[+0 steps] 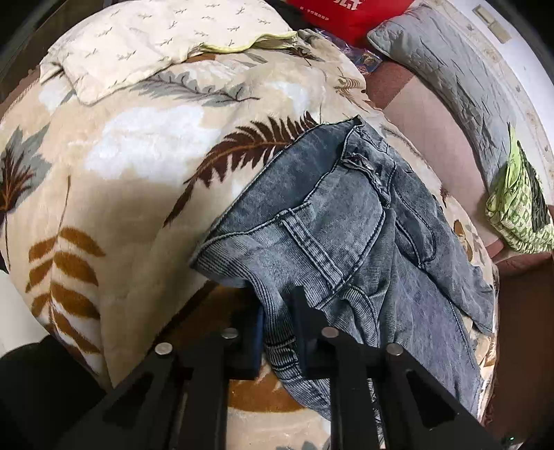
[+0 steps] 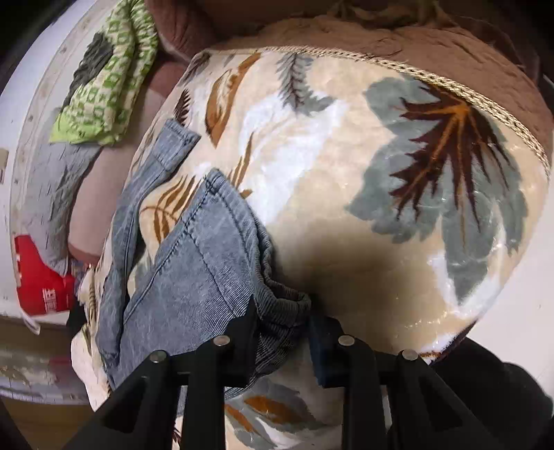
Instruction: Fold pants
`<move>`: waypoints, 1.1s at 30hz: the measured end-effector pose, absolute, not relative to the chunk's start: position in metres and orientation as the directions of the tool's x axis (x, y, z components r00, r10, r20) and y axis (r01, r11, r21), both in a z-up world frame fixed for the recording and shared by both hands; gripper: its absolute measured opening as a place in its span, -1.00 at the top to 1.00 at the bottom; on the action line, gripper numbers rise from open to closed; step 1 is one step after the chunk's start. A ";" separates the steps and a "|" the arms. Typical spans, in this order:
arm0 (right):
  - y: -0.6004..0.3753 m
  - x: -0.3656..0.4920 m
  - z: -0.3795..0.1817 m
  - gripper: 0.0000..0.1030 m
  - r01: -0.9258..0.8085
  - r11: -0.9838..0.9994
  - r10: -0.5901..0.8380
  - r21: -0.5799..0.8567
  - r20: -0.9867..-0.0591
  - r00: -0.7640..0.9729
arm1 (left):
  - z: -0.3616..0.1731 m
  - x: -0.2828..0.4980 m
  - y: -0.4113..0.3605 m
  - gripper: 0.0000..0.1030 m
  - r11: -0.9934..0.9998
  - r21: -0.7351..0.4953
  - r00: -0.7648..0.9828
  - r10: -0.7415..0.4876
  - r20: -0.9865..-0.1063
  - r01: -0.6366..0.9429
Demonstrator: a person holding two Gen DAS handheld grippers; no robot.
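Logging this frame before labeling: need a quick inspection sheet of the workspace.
Surface: leaf-print blanket spread over a brown bed cover.
Job's things: grey-blue jeans lying crumpled on the blanket, not yet folded.
Clutter: cream pillow, grey quilted pillow, green patterned cloth, red bag.
Grippers: left hand-held gripper shut on the jeans' waist end; right hand-held gripper with denim between its fingers, which stand apart; grip cannot be judged.
Cables: nothing seen.
Surroundings: white wall or headboard beside the bed.
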State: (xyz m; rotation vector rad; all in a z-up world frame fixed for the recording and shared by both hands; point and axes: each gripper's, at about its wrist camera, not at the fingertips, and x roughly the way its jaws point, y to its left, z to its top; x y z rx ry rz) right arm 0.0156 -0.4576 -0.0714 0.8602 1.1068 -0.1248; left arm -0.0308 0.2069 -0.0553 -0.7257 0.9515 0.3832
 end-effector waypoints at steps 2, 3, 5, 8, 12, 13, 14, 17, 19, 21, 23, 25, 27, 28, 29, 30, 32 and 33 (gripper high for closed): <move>-0.454 0.021 -0.060 0.57 0.449 0.729 0.297 0.517 -0.830 0.473 | -0.043 -0.033 0.203 0.79 0.724 -0.372 0.559 0.024 -0.829 -0.582; -0.450 0.024 -0.048 0.57 0.417 0.768 0.265 0.486 -0.834 0.484 | -0.034 -0.036 0.201 0.79 0.731 -0.365 0.576 0.047 -0.816 -0.577; -0.442 0.024 -0.027 0.57 0.366 0.817 0.219 0.446 -0.827 0.517 | -0.008 -0.046 0.195 0.79 0.745 -0.361 0.627 0.097 -0.773 -0.561; -0.434 0.022 0.009 0.57 0.293 0.877 0.154 0.382 -0.799 0.581 | 0.022 -0.067 0.183 0.79 0.767 -0.350 0.679 0.149 -0.719 -0.539; -0.446 0.021 -0.010 0.06 0.323 0.902 0.075 0.286 -0.840 0.537 | -0.001 -0.080 0.161 0.77 0.802 -0.263 0.608 0.150 -0.780 -0.536; -0.454 0.027 -0.036 -0.19 0.362 0.907 0.043 0.214 -0.903 0.427 | -0.015 -0.078 0.160 0.73 0.808 -0.244 0.568 0.132 -0.812 -0.536; -0.457 0.030 -0.049 -0.30 0.375 0.908 0.040 0.187 -0.929 0.368 | -0.029 -0.077 0.162 0.70 0.803 -0.241 0.527 0.105 -0.843 -0.545; -0.472 0.020 -0.048 -0.31 0.386 0.878 0.117 0.284 -0.908 0.402 | -0.027 -0.087 0.174 0.60 0.756 -0.268 0.522 0.112 -0.846 -0.597; -0.477 0.019 -0.025 -0.36 0.370 0.887 0.081 0.277 -0.882 0.464 | -0.006 -0.088 0.173 0.56 0.764 -0.222 0.544 0.193 -0.817 -0.605; -0.479 0.031 -0.009 -0.47 0.340 0.885 0.113 0.319 -0.853 0.509 | 0.017 -0.087 0.162 0.31 0.793 -0.196 0.598 0.245 -0.763 -0.576; -0.474 0.058 -0.001 -0.47 0.294 0.889 0.158 0.350 -0.839 0.521 | 0.035 -0.075 0.149 -0.12 0.839 -0.178 0.658 0.253 -0.709 -0.514; -0.468 0.089 -0.004 -0.47 0.261 0.899 0.185 0.351 -0.846 0.500 | 0.037 -0.059 0.135 -0.15 0.884 -0.164 0.699 0.220 -0.681 -0.438; -0.464 0.129 -0.028 -0.46 0.246 0.894 0.259 0.375 -0.879 0.400 | 0.024 -0.038 0.125 -0.15 0.915 -0.136 0.688 0.181 -0.703 -0.380; -0.462 0.139 -0.039 -0.44 0.246 0.886 0.294 0.392 -0.888 0.355 | 0.008 -0.023 0.120 -0.15 0.930 -0.122 0.659 0.149 -0.737 -0.347; -0.459 0.147 -0.050 -0.13 0.238 0.883 0.329 0.404 -0.895 0.301 | -0.004 -0.015 0.118 -0.15 0.937 -0.113 0.632 0.131 -0.764 -0.330; -0.450 0.157 -0.060 0.45 0.213 0.895 0.338 0.392 -0.908 0.249 | -0.023 -0.004 0.116 -0.15 0.944 -0.089 0.585 0.122 -0.802 -0.318; -0.440 0.157 -0.051 0.81 0.171 0.930 0.272 0.325 -0.922 0.275 | -0.048 0.008 0.114 -0.15 0.951 -0.039 0.529 0.137 -0.837 -0.308; -0.435 0.153 -0.038 0.88 0.139 0.940 0.254 0.311 -0.912 0.323 | -0.056 0.009 0.116 -0.15 0.950 -0.019 0.512 0.151 -0.846 -0.312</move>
